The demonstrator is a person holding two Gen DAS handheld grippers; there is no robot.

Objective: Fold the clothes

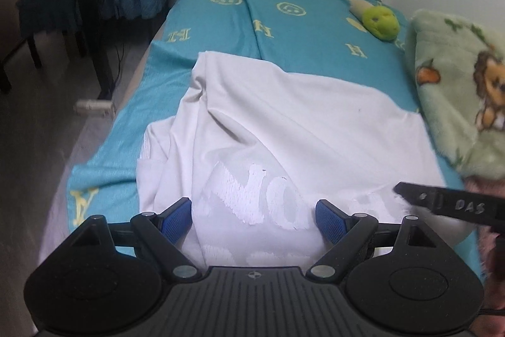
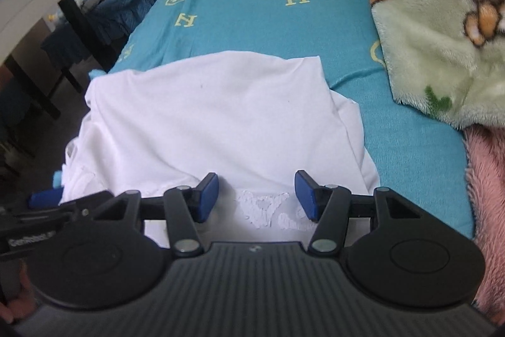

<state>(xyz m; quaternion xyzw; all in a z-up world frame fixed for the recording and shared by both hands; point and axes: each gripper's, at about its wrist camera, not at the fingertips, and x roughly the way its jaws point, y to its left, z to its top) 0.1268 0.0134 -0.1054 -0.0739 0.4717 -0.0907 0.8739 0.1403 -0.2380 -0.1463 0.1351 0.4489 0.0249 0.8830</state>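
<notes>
The white T-shirt (image 1: 268,128) lies on the teal bedsheet (image 1: 284,21) at the near end, part-folded, its long axis running left to right. Both the left gripper (image 1: 254,218) and the right gripper (image 2: 256,195) hover over its near edge, side by side, jaws wide apart and holding nothing.

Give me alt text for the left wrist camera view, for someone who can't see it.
The left gripper, its blue-padded jaws open, hovers over a crumpled white T-shirt with raised white lettering lying on a bed with a turquoise patterned sheet. A green plush toy and a pale green lion-print fleece blanket lie to the right; the tip of the right gripper enters from the right.
</notes>
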